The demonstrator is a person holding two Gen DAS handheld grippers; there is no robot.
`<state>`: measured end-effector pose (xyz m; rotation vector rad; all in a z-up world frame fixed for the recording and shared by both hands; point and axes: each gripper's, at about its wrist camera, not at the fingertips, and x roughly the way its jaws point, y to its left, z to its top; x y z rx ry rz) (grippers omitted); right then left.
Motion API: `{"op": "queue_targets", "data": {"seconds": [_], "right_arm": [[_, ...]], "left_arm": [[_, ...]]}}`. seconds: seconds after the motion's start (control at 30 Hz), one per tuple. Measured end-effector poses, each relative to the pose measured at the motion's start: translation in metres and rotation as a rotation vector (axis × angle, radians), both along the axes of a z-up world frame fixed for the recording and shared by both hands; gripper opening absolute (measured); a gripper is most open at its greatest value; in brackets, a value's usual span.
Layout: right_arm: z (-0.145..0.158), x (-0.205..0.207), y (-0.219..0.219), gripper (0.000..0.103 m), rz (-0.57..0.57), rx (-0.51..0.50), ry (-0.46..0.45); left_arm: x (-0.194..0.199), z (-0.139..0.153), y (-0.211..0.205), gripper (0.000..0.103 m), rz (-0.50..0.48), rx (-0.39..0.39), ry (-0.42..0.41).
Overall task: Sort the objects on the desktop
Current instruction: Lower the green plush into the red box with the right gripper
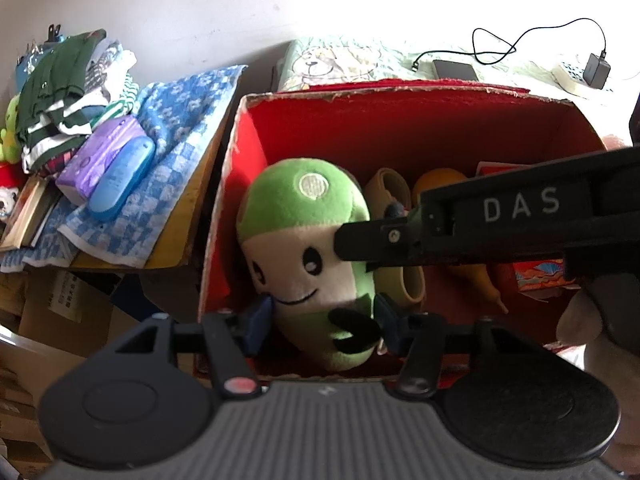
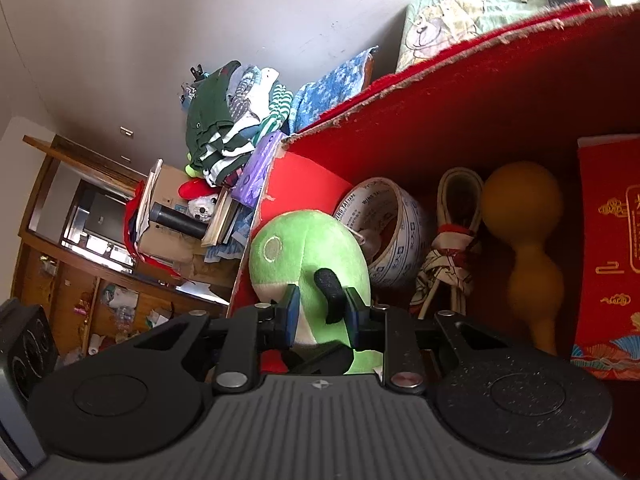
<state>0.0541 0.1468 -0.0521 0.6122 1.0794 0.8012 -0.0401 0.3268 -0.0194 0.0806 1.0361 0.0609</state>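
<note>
Green plush toy (image 1: pixel 308 256) btwn left gripper (image 1: pixel 320 326) pads, gripped; right gripper (image 2: pixel 322 316) pinching its black arm.

A plain off-white wall (image 1: pixel 240 4) rises behind a cluttered room, washed out by strong light at the upper right. A blue-and-white checked towel (image 1: pixel 176 128) drapes a yellow-edged bench (image 1: pixel 176 240), beside a heap of folded clothes (image 1: pixel 68 92) and stacked books (image 1: pixel 24 216). Cardboard cartons (image 1: pixel 68 312) sit below. Farther back lies a bed with a pale cartoon-print cover (image 1: pixel 340 60), carrying a black cable (image 1: pixel 520 40) and a charger plug (image 1: pixel 596 70). In the right wrist view, a dark wooden cabinet (image 2: pixel 52 264) with crowded shelves stands at the left against the wall.
</note>
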Motion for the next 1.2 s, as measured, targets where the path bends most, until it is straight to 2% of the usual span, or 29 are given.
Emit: {"op": "queue_targets", "data": {"seconds": [0.43,0.8,1.03,1.2], "right_arm": [[0.007,-0.004,-0.011,0.028,-0.044,0.012,-0.032],[0.015,-0.013,-0.006,0.028,-0.058,-0.087,-0.112],[0.013,-0.016,-0.005,0.028,-0.078,-0.123,-0.113],[0.014,-0.019,-0.001,0.028,-0.077,-0.134,-0.119]], "left_arm": [[0.008,-0.005,0.001,0.063,0.046,0.002,0.028],[0.006,-0.005,0.002,0.063,0.053,-0.003,0.025],[0.002,-0.002,0.005,0.07,0.061,0.006,0.012],[0.0,0.0,0.007,0.07,0.062,0.002,0.003]]}}
